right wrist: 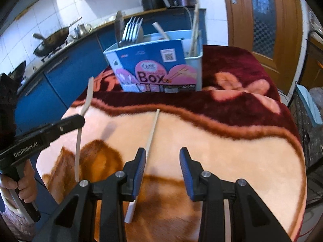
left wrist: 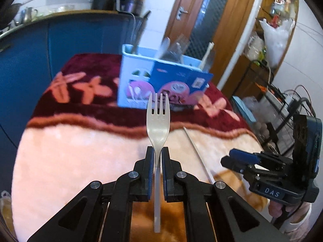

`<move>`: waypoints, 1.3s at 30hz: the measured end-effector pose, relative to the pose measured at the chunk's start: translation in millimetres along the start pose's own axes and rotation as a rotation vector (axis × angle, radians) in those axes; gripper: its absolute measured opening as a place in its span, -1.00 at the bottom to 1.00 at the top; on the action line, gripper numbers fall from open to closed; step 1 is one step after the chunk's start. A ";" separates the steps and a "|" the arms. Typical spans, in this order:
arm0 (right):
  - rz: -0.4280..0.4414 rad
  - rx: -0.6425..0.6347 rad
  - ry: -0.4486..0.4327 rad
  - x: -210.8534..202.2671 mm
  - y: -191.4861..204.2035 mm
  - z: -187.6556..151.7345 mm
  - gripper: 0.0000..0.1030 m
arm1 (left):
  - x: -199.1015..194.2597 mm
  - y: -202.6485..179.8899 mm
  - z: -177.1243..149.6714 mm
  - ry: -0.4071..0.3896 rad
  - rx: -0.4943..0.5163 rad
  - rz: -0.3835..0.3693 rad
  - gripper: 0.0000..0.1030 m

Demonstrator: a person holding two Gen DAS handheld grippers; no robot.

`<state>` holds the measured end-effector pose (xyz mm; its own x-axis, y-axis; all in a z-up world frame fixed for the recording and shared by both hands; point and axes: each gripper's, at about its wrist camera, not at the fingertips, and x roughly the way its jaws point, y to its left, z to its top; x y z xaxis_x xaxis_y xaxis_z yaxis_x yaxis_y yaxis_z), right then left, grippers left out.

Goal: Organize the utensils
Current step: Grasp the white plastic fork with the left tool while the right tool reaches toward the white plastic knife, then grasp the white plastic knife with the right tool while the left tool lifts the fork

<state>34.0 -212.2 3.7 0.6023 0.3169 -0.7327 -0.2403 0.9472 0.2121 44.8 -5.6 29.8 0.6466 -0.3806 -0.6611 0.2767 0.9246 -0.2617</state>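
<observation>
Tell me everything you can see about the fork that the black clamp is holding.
The fork is pale, matte silver-grey, probably metal, with four tines and a long flat handle. The left gripper is shut on its neck, just below the head, blue pads pressing either side. It is held off the blanket-covered table, tines pointing forward toward the utensil box. From the right wrist view it stands nearly upright, its head curving slightly. Nothing else touches it.
</observation>
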 end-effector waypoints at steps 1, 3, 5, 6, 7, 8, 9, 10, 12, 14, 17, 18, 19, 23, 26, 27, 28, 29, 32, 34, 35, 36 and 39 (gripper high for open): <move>0.003 -0.011 0.013 1.9 2.5 1.8 -0.27 | -0.9 2.4 0.8 -0.008 -0.004 0.003 -0.87; 0.016 -0.026 0.046 6.4 6.3 6.2 -0.27 | -3.9 7.1 2.1 -0.026 -0.015 0.005 -0.87; 0.030 -0.036 0.086 12.4 9.8 11.8 -0.27 | -6.8 9.7 2.8 -0.040 -0.020 0.000 -0.87; 0.034 -0.039 0.103 15.3 10.9 14.4 -0.27 | -7.4 9.6 2.4 -0.047 -0.022 0.000 -0.87; 0.036 -0.043 0.115 17.8 11.8 16.4 -0.27 | -8.2 10.3 2.6 -0.056 -0.026 -0.002 -0.87; 0.032 -0.050 0.139 21.9 13.5 19.5 -0.27 | -9.0 10.9 3.0 -0.063 -0.029 -0.006 -0.87; 0.029 -0.054 0.151 24.4 15.1 21.1 -0.27 | -9.6 11.5 3.3 -0.070 -0.034 -0.012 -0.87; 0.026 -0.059 0.172 28.0 16.6 23.3 -0.27 | -9.8 12.0 3.2 -0.073 -0.037 -0.015 -0.87; 0.024 -0.063 0.200 33.5 18.3 26.3 -0.27 | -10.5 13.1 3.9 -0.083 -0.042 -0.020 -0.87; 0.018 -0.064 0.236 39.3 19.4 28.7 -0.27 | -11.0 13.8 4.3 -0.090 -0.047 -0.020 -0.87; 0.018 -0.069 0.276 45.0 21.9 32.2 -0.27 | -12.4 15.1 4.5 -0.102 -0.051 -0.024 -0.87; 0.017 -0.070 0.290 47.0 22.7 33.5 -0.27 | -12.7 15.9 4.7 -0.106 -0.051 -0.022 -0.87; 0.017 -0.071 0.298 48.7 22.3 34.5 -0.27 | -12.9 16.3 4.7 -0.109 -0.051 -0.020 -0.87; 0.041 -0.044 0.360 59.3 23.4 39.1 -0.47 | -13.2 19.3 5.8 -0.119 -0.059 -0.023 -0.87; 0.044 -0.023 0.392 65.6 22.3 42.0 -0.60 | -14.3 20.7 6.4 -0.126 -0.061 -0.020 -0.87; 0.042 -0.023 0.397 66.8 22.1 43.0 -0.63 | -15.0 21.0 6.5 -0.129 -0.062 -0.019 -0.87; 0.041 -0.021 0.401 68.0 21.4 43.8 -0.68 | -15.6 21.4 6.4 -0.131 -0.064 -0.019 -0.87; 0.044 -0.018 0.407 69.0 20.3 44.5 -0.72 | -16.3 21.7 6.3 -0.135 -0.065 -0.019 -0.87; 0.056 -0.005 0.405 68.7 15.7 44.1 -0.81 | -17.3 22.4 6.4 -0.143 -0.069 -0.022 -0.87; 0.076 0.014 0.394 68.0 12.1 44.4 -0.83 | -17.9 22.0 7.0 -0.148 -0.070 -0.025 -0.87; 0.094 0.029 0.381 65.7 9.5 43.9 -0.85 | -18.3 21.5 7.5 -0.151 -0.070 -0.027 -0.87; 0.112 0.043 0.364 63.1 5.3 44.1 -0.87 | -18.8 21.0 8.0 -0.154 -0.069 -0.029 -0.87; 0.165 0.084 0.296 52.0 0.6 45.7 -0.87 | -20.7 19.4 9.8 -0.168 -0.065 -0.040 -0.87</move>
<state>100.0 -192.9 -4.7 0.3107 0.4496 -0.8374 -0.2452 0.8891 0.3864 43.8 20.1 45.2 0.7472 -0.4092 -0.5237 0.2619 0.9055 -0.3338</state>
